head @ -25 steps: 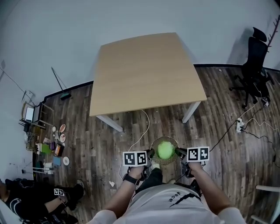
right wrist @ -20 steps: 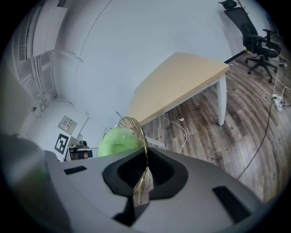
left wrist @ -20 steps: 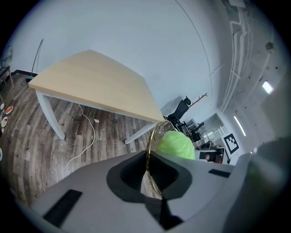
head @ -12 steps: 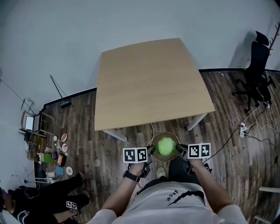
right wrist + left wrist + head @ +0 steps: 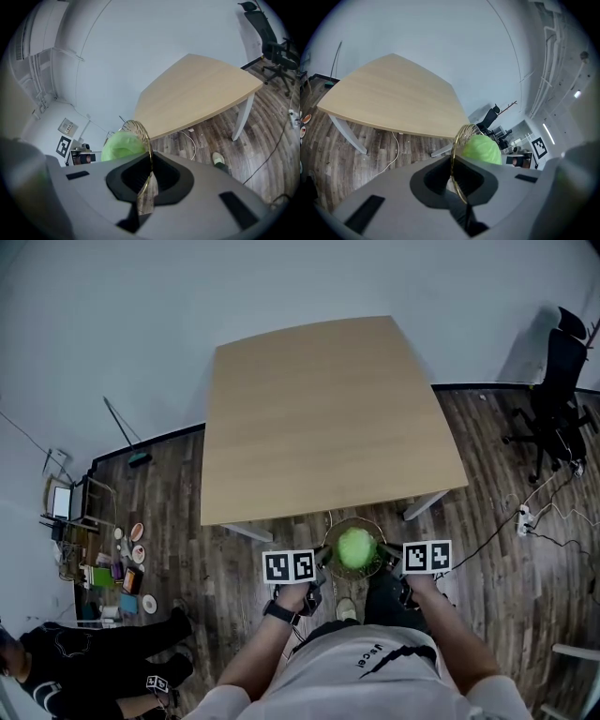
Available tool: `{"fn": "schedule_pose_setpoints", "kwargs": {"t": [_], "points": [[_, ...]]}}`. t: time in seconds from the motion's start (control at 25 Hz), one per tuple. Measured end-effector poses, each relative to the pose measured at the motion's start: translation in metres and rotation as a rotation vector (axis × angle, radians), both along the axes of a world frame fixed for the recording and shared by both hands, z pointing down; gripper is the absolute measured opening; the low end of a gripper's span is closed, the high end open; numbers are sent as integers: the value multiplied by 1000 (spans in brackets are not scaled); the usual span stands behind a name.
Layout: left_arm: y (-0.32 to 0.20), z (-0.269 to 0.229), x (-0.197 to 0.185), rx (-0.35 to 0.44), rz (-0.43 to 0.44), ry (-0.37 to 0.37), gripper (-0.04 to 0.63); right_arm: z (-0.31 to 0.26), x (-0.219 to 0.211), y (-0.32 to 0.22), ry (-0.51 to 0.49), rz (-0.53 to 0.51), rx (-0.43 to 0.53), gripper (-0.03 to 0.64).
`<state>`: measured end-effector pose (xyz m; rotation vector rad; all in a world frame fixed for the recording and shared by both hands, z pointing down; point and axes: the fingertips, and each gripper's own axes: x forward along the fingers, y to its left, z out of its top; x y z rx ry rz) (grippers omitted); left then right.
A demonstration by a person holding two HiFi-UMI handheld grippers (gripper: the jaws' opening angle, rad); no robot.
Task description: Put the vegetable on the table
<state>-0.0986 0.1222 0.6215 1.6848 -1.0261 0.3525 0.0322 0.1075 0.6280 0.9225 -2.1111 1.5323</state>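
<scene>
The left hand-held gripper [image 5: 322,562] is clenched on the thin gold rim of a wire basket [image 5: 335,532]; its own view shows the wire pinched between the jaws. The right hand-held gripper [image 5: 386,555] grasps the opposite side of the same rim, jaws closed on the wire. The two face each other across the basket, marker cubes turned upward.

A round green vegetable [image 5: 355,548] sits inside the basket, between the two grips. The basket hangs over the wooden floor [image 5: 234,568], just short of the near edge of the surface [image 5: 319,418]. That edge runs straight across right beyond the basket's far rim, and the pale wooden top stretches ahead to the wall. One white leg [image 5: 419,505] stands to the right of the basket and another [image 5: 246,532] to the left, with a white cable [image 5: 328,518] trailing between.

Both forearms [image 5: 272,643] reach forward from the torso and converge on the basket. An office chair [image 5: 560,399] stands well apart on the right.
</scene>
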Motion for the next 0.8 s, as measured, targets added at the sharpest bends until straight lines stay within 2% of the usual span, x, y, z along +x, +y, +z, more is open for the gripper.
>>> {"fn": "schedule_pose_setpoints", "kwargs": {"t": [0.52, 0.8], "points": [[-106, 12, 15, -22, -71, -17, 25, 11, 13, -117, 5, -69, -13, 25], [-168, 10, 22, -3, -106, -32, 25, 13, 20, -182, -11, -103, -22, 23]]}}
